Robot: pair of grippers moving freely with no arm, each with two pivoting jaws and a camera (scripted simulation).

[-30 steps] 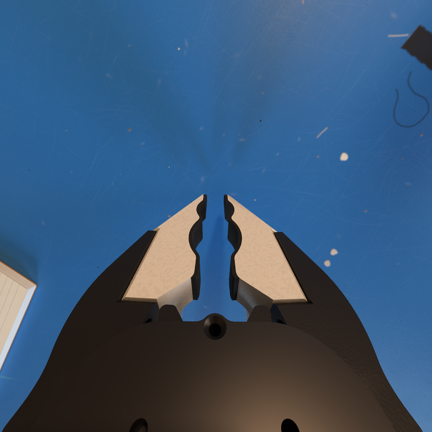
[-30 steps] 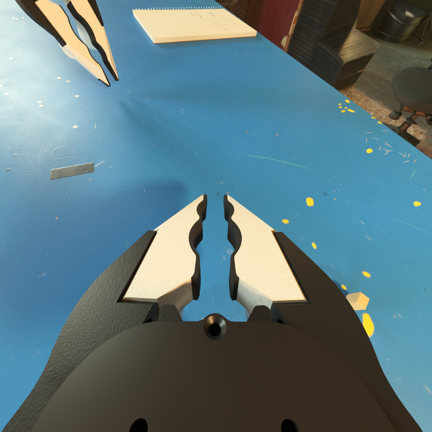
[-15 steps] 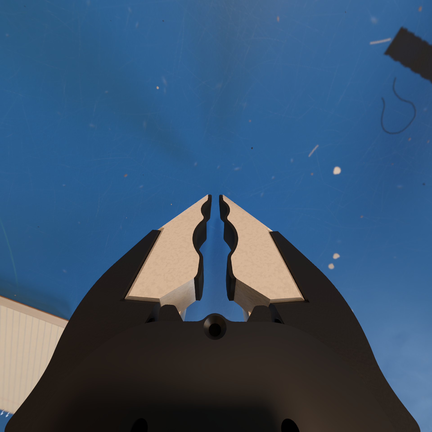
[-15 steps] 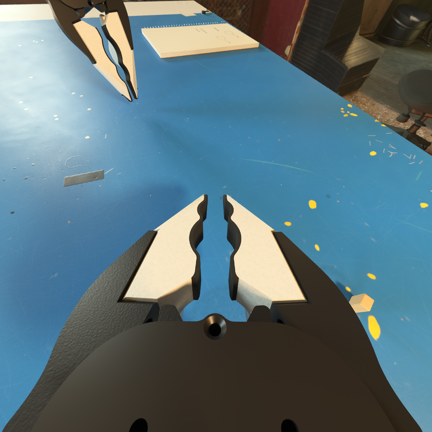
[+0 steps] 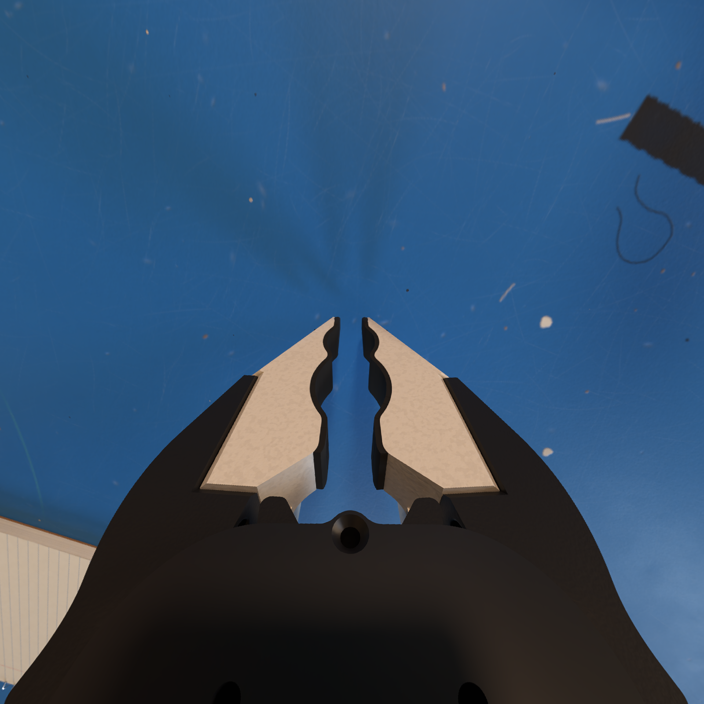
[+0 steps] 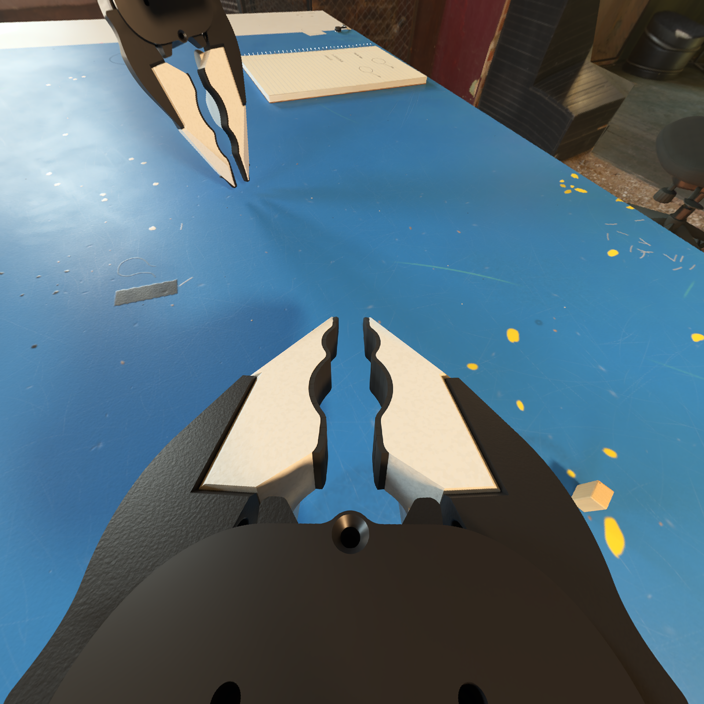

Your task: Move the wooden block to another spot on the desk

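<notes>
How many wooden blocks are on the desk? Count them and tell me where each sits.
1. The wooden block sits on the blue desk just right of the right gripper, untouched. The gripper bodies may hide others.

- Two claws: the left claw [image 5: 351, 322], also seen far off in the right wrist view [image 6: 240, 182], and the right claw [image 6: 350, 322]; each has two fingers set slightly apart, with nothing between them.
- One wooden block [image 6: 592, 495].
- One lined spiral notepad [image 6: 331, 72], its corner also in the left wrist view [image 5: 34, 594].
- One strip of tape [image 6: 146, 292], dark in the left wrist view [image 5: 670, 137].
- One curl of thread [image 5: 644, 232].
- One blue counter [image 6: 381, 213].
- One swivel chair [image 6: 685, 167] beyond the counter edge.
- Yellow paint spots on the counter: too many and too small to count.
</notes>
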